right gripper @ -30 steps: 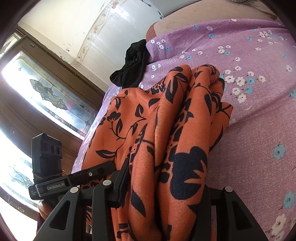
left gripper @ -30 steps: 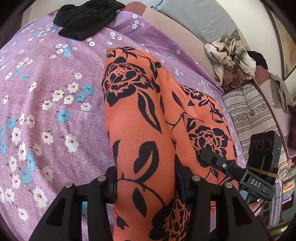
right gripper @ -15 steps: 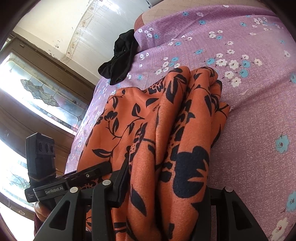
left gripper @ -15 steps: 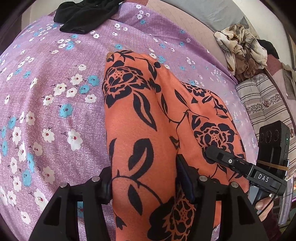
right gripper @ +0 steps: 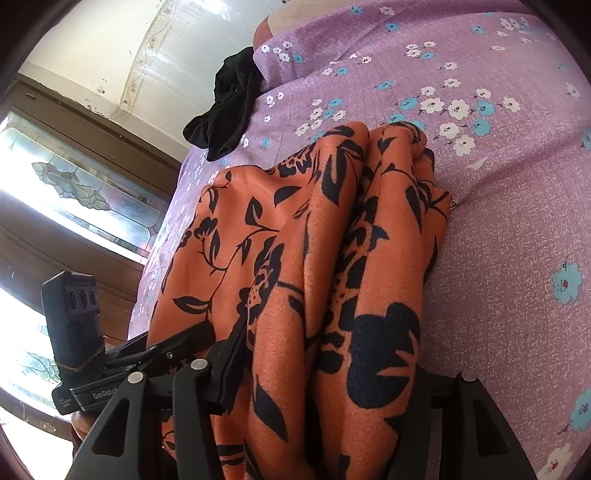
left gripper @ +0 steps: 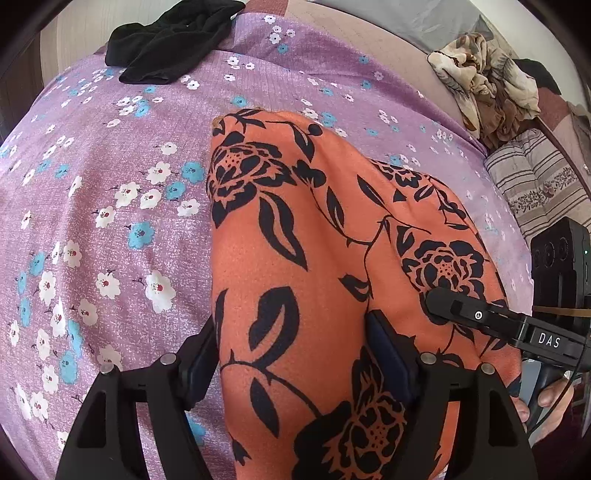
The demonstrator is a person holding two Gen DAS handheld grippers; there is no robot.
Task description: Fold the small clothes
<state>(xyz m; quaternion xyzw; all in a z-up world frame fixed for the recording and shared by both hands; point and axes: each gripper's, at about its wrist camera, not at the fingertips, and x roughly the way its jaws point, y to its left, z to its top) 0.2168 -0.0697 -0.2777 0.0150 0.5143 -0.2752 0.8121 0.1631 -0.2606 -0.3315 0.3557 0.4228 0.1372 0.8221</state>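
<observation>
Room: pale wall (right gripper: 177, 48) across the upper left of the right wrist view; a dark wood frame below it holds one leaded glass window (right gripper: 74, 184), bright with daylight.
Bed: one, under a purple sheet (left gripper: 110, 206) printed with small white and blue flowers; it fills most of both views. A bare tan strip (left gripper: 369, 44) and a grey cover (left gripper: 424, 18) lie past the sheet at the top of the left wrist view.
Orange cloth (left gripper: 295, 258): one, with a black flower and leaf print, lying on the sheet from frame centre down to the lower edge in both views; it bunches into long ridges in the right wrist view (right gripper: 332, 277).
Striped pillow (left gripper: 535, 184): one, at the right edge of the left wrist view.
Cream and brown pile (left gripper: 484, 81): one crumpled heap at the upper right, above the pillow.
Black garment (left gripper: 170, 44): one, crumpled at the sheet's far edge, upper left; well apart from the orange cloth.
Left gripper (left gripper: 291, 354): jaws opening, orange cloth between them; the pads look just clear of the fabric.
Right gripper (right gripper: 325, 373): jaws opening, gathered orange cloth between them; whether the pads press on it I cannot tell.
Hands: one, fingers (left gripper: 550, 395) curled round the right gripper's handle, lower right of the left wrist view.
</observation>
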